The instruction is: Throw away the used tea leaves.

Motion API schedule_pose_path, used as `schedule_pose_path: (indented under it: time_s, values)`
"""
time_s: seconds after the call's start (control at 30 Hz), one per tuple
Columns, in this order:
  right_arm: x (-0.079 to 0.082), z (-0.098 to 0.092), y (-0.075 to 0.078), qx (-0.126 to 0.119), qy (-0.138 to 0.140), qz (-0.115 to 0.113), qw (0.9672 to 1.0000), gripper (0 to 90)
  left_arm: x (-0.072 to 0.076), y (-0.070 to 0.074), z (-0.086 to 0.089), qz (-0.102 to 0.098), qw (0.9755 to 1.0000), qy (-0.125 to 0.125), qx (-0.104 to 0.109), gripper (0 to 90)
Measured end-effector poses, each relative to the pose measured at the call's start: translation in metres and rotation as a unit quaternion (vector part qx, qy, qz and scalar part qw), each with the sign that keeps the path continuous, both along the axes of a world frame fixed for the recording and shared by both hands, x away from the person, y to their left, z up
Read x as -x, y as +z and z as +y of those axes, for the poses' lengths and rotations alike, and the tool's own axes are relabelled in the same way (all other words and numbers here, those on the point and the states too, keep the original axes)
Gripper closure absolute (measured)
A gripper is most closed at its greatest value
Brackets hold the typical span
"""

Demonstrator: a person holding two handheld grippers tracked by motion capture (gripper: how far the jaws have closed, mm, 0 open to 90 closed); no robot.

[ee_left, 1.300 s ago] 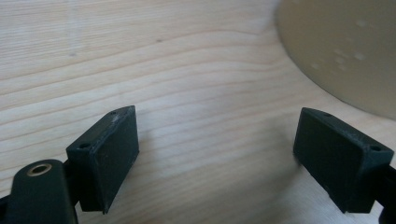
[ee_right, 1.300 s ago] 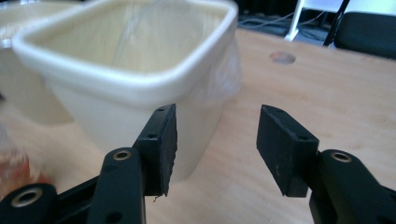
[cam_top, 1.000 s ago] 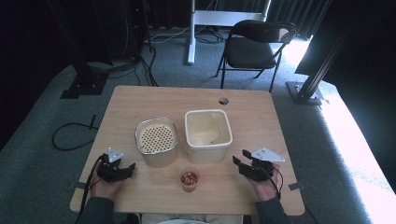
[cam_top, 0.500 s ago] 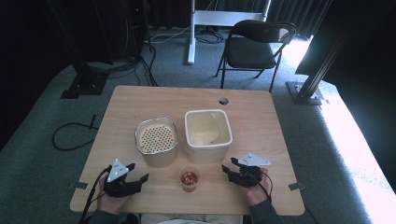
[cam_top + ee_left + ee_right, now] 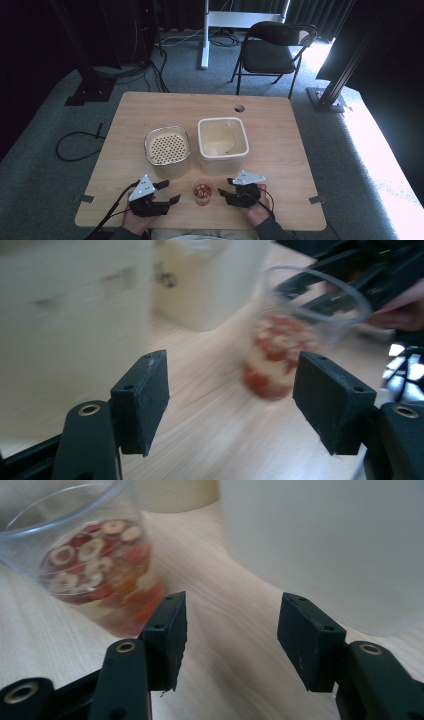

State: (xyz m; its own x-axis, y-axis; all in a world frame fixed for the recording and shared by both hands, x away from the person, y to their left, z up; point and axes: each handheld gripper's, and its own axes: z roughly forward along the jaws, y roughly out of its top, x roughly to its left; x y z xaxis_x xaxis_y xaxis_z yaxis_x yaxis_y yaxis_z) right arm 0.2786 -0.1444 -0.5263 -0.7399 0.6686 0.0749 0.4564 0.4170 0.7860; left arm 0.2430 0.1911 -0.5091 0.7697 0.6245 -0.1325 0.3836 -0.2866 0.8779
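Note:
A clear plastic cup [image 5: 202, 192] with red and pale sliced pieces stands near the table's front edge, between both grippers. My left gripper [image 5: 168, 192] lies just left of the cup, open, its jaws pointing right. The left gripper view shows the cup [image 5: 290, 350] ahead, slightly right of the gap between the pads [image 5: 145, 400]. My right gripper [image 5: 225, 187] sits just right of the cup, open and with nothing held. In the right gripper view the cup [image 5: 100, 570] stands ahead to the left.
Behind the cup stand a cream container with a perforated lid [image 5: 167, 149] and an open white square tub [image 5: 222, 142]. The wooden table [image 5: 280, 150] has a cable hole [image 5: 239, 108] at the back. A black chair [image 5: 272, 50] stands beyond on the carpet.
Both grippers have moved inward from the table's sides toward the cup, and now flank it closely.

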Motion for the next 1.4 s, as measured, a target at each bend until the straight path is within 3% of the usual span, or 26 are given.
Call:
schedule_pose_path:
  time_s: [0.03, 0.17, 0.57, 0.9, 1.17, 1.4]
  values:
    - [0.001, 0.002, -0.001, 0.000, 0.004, 0.002, 1.0000, 44.8, 0.000, -0.001, -0.008, -0.005, 0.9998, -0.019, 0.003, 31.3]
    - [0.002, 0.011, -0.004, -0.001, 0.015, 0.009, 0.9998, 44.8, -0.003, -0.004, -0.025, -0.010, 0.9990, -0.043, -0.001, 30.6]
    - [0.003, 0.019, -0.005, -0.001, 0.025, 0.009, 0.9996, 44.9, -0.011, -0.008, -0.063, -0.020, 0.9954, -0.093, -0.005, 26.3]
    - [0.003, 0.018, -0.005, -0.001, 0.024, 0.010, 0.9997, 44.8, -0.021, -0.021, -0.087, -0.027, 0.9969, -0.073, 0.008, 23.3]
    - [0.003, 0.010, -0.003, 0.005, 0.013, -0.002, 0.9999, 44.0, -0.021, -0.021, -0.088, -0.045, 0.9974, -0.056, 0.004, 30.3]
    - [-0.002, -0.013, 0.002, -0.006, -0.024, -0.007, 0.9997, 43.7, -0.020, -0.019, -0.076, -0.047, 0.9983, -0.036, 0.000, 31.9]
